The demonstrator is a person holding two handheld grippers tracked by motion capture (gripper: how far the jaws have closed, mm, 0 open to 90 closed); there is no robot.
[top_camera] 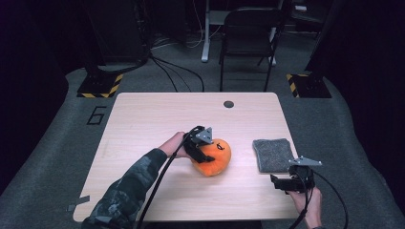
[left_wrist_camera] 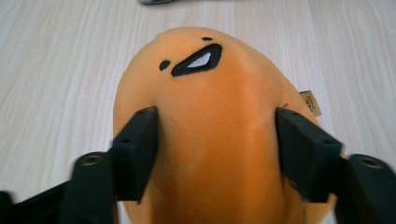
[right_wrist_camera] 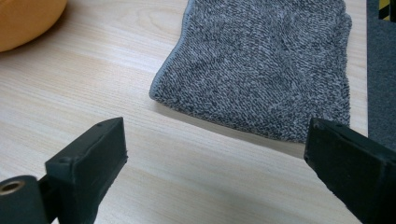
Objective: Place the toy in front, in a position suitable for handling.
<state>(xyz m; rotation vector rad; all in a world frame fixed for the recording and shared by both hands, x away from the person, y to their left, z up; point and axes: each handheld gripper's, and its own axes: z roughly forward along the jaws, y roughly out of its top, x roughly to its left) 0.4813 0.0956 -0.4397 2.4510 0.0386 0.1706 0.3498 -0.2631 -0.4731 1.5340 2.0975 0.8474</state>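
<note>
Now the left gripper (left_wrist_camera: 215, 154) is straddling the soft orange plush toy (left_wrist_camera: 219, 121), jaws apart beside its flanks, perhaps barely touching. Meanwhile the right gripper (right_wrist_camera: 219, 168) is waiting wide open near the folded grey towel (right_wrist_camera: 266, 65); the left jaws likely need lifting clear

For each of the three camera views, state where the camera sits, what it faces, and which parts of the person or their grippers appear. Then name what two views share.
High view: fixed above the near table edge, looking forward and down; forearms, both hands, left gripper and right gripper.
Left gripper view: rides the left gripper, facing the orange plush toy between its jaws.
Right gripper view: rides the right gripper, facing the grey towel; jaws wide apart.
Shared: both gripper views show the plush toy and wooden tabletop.
</note>
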